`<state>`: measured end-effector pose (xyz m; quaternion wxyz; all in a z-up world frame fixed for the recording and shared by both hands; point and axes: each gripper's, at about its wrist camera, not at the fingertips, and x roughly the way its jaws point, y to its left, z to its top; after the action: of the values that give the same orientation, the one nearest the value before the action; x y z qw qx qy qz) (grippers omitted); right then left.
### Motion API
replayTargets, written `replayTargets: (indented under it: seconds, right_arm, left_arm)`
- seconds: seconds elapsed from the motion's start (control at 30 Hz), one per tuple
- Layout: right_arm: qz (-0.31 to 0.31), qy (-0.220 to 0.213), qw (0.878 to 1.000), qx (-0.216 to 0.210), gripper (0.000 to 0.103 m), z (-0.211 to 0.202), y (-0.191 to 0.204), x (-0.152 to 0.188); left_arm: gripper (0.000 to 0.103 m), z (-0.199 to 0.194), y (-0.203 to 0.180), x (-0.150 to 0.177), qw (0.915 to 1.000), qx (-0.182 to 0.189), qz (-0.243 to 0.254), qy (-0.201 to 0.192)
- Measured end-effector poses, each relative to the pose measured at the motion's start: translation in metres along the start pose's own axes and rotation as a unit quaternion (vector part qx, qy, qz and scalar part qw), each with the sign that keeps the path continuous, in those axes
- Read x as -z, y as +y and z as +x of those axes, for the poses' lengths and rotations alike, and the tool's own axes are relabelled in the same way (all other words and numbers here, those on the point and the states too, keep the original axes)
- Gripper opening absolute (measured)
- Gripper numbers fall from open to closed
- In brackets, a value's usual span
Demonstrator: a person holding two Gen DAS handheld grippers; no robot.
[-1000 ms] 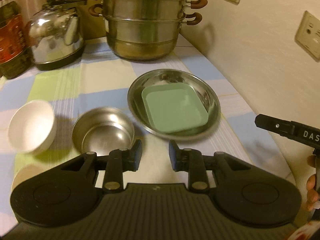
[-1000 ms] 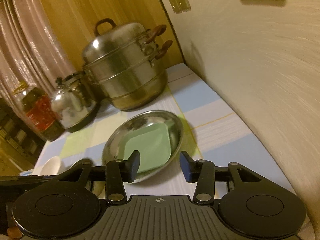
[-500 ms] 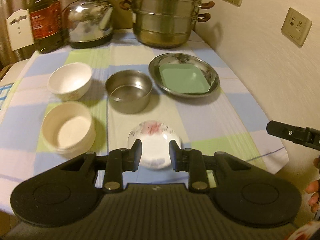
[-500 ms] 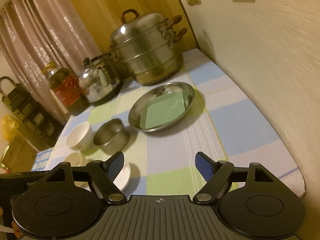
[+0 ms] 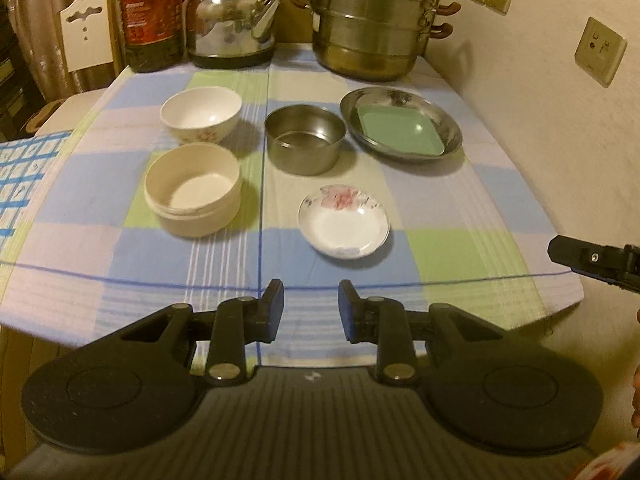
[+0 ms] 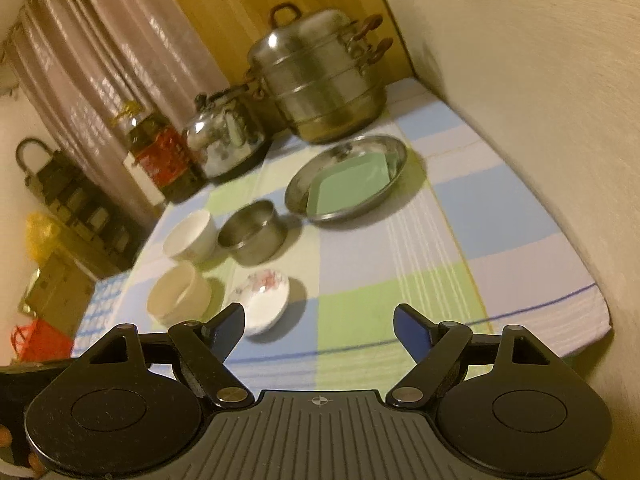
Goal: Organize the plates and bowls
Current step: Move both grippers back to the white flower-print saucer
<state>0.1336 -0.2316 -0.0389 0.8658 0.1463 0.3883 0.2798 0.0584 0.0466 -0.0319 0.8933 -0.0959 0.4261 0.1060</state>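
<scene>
A green square plate (image 5: 400, 129) (image 6: 352, 186) lies inside a round steel plate (image 5: 447, 120) (image 6: 388, 148). A steel bowl (image 5: 305, 138) (image 6: 252, 233) stands to its left. A white flowered bowl (image 5: 201, 114) (image 6: 189, 236), a cream bowl (image 5: 193, 189) (image 6: 179, 298) and a small flowered dish (image 5: 343, 221) (image 6: 264, 298) stand nearer. My left gripper (image 5: 311, 310) is empty, jaws a little apart, over the near table edge. My right gripper (image 6: 319, 330) is wide open and empty; one finger shows in the left wrist view (image 5: 592, 259).
A steel steamer pot (image 5: 370, 20) (image 6: 320, 80), a kettle (image 5: 232, 16) (image 6: 226, 140) and an oil bottle (image 5: 150, 12) (image 6: 160, 156) stand along the far edge. The wall (image 5: 560, 100) runs along the table's right side. A chair (image 5: 86, 36) stands far left.
Both grippers have pulled back from the steel plate toward the near table edge, bringing the whole table into view. The right gripper's jaws have opened wide. The dishes have not moved.
</scene>
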Motion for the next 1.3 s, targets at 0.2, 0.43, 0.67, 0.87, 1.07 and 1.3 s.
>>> replayTargets:
  seconds: [0.2,0.43,0.67,0.87,1.07,1.3]
  right_arm:
    - [-0.044,0.027,0.999,0.016,0.081,0.007,0.009,0.012]
    - [-0.043,0.073,0.996,0.014,0.081,0.029,0.015,0.021]
    - [-0.036,0.098,0.994,0.018,0.081,0.053,0.022,0.017]
    - [-0.041,0.106,0.993,0.028,0.081,0.075,0.03,0.011]
    - [-0.039,0.097,0.994,0.033,0.079,0.092,0.034,0.004]
    - [-0.033,0.094,0.994,0.04,0.066,0.113,0.035,-0.006]
  left_arm:
    - [0.026,0.0,0.004,0.011,0.9999,-0.007,-0.003,0.013]
    - [0.026,0.01,0.016,0.017,0.9993,-0.016,-0.008,0.032]
    - [0.026,0.027,0.033,0.008,0.9988,-0.015,-0.011,0.046]
    - [0.026,0.047,0.043,-0.003,0.9983,-0.007,-0.005,0.058]
    - [0.026,0.067,0.045,-0.019,0.998,0.008,0.015,0.061]
    - [0.026,0.094,0.035,-0.04,0.9963,0.039,0.038,0.067]
